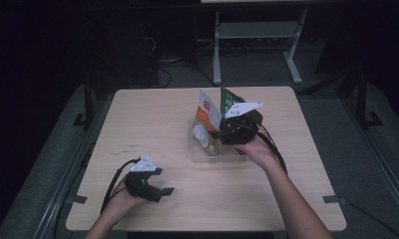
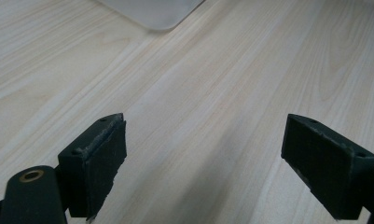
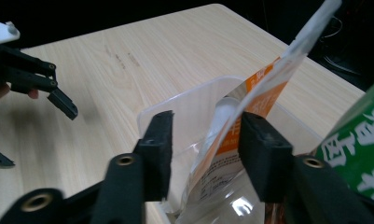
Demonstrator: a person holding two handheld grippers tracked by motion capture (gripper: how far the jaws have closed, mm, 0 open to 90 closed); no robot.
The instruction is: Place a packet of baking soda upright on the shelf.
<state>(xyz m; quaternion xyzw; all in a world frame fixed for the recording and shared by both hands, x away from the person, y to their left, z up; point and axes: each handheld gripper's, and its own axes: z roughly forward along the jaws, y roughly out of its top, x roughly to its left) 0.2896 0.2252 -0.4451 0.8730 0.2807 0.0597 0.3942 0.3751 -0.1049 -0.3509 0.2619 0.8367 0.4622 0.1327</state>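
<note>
From above, a clear tub (image 1: 207, 152) sat mid-table (image 1: 147, 124) with an orange packet (image 1: 208, 110) and a green packet (image 1: 230, 101) standing in it, the right gripper (image 1: 227, 130) over its rim. The right gripper view added what that angle hid: the jaws stood apart, pressing nothing, with the tub's wall (image 3: 184, 112) and the orange packet (image 3: 250, 107) between them. The packet's long axis rose steeply, top leaning away to the upper right. The left gripper (image 1: 162, 191) rested near the table's front, jaws wide apart over bare wood.
</note>
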